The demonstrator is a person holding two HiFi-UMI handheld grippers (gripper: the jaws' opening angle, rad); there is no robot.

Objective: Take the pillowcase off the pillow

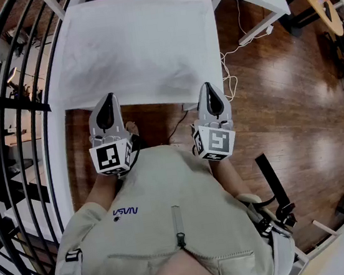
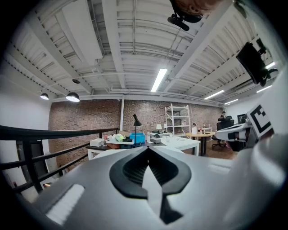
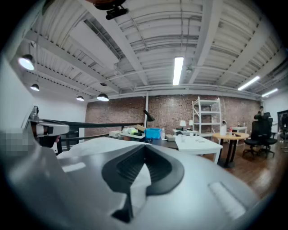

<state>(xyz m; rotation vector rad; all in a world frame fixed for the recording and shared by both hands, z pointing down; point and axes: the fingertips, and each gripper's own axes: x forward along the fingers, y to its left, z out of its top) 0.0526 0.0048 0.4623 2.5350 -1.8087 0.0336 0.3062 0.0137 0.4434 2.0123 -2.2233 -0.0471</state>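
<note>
White pillow (image 1: 138, 47) ahead of two shut, empty grippers.
The left gripper (image 1: 108, 99) and right gripper (image 1: 209, 88) are level, side by side, jaws pressed together on nothing. The pillow lies flat just beyond both tips, ungripped. A black railing (image 1: 7, 124) hems in the left jaws; open wood floor (image 1: 279, 88) spreads right of the right jaws.

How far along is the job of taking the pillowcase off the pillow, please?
Nothing looks done yet. The pillow lies flat, and its white pillowcase is apparently on it. Nothing is in hand either: the left gripper and right gripper are both shut and empty, held level short of the pillow's near edge. The whole job is left: grip the pillowcase and pull it off.
</note>
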